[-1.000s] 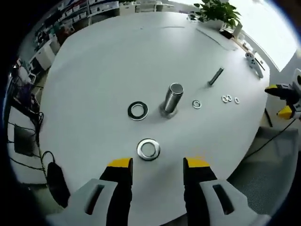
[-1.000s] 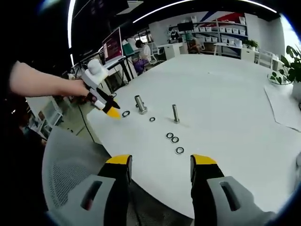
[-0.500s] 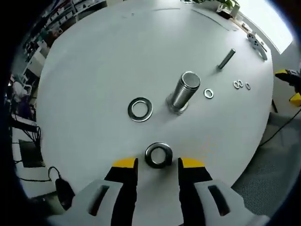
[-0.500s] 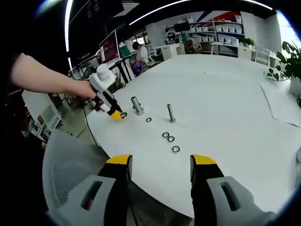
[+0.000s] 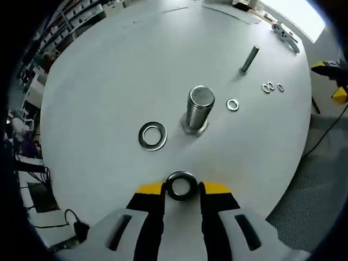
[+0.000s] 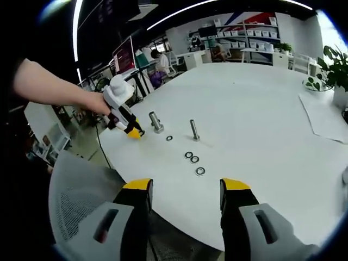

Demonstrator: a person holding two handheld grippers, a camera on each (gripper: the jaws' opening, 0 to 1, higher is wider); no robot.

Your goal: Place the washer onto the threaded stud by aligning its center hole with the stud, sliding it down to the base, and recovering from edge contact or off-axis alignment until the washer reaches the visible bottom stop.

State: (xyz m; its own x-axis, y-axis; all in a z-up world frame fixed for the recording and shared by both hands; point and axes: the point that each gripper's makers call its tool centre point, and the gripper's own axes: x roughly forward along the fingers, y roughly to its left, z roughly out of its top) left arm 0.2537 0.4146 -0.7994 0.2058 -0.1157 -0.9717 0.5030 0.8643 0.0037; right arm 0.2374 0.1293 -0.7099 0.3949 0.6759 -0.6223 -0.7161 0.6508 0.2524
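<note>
A large steel washer point(image 5: 181, 178) sits on the white table point(image 5: 109, 65) between the yellow tips of my left gripper point(image 5: 182, 188), and both tips touch its rim. Just beyond it stands the thick threaded stud point(image 5: 198, 109), upright on its base, with a second large washer point(image 5: 153, 135) lying flat to its left. In the right gripper view a hand holds the left gripper point(image 6: 130, 130) low beside that stud point(image 6: 156, 122). My right gripper point(image 6: 185, 191) is open with nothing in it, hanging off the table's near edge.
A thin bolt point(image 5: 249, 58) stands farther back, with one small washer point(image 5: 232, 104) near the stud and a few more point(image 5: 270, 87) beyond. A mesh chair point(image 6: 81, 185) sits below the table edge. A potted plant point(image 6: 331, 60) stands at the far right.
My left gripper has come forward and down over the near washer, and its jaws have narrowed until they meet the washer's rim. The right gripper has stayed open and hardly moved.
</note>
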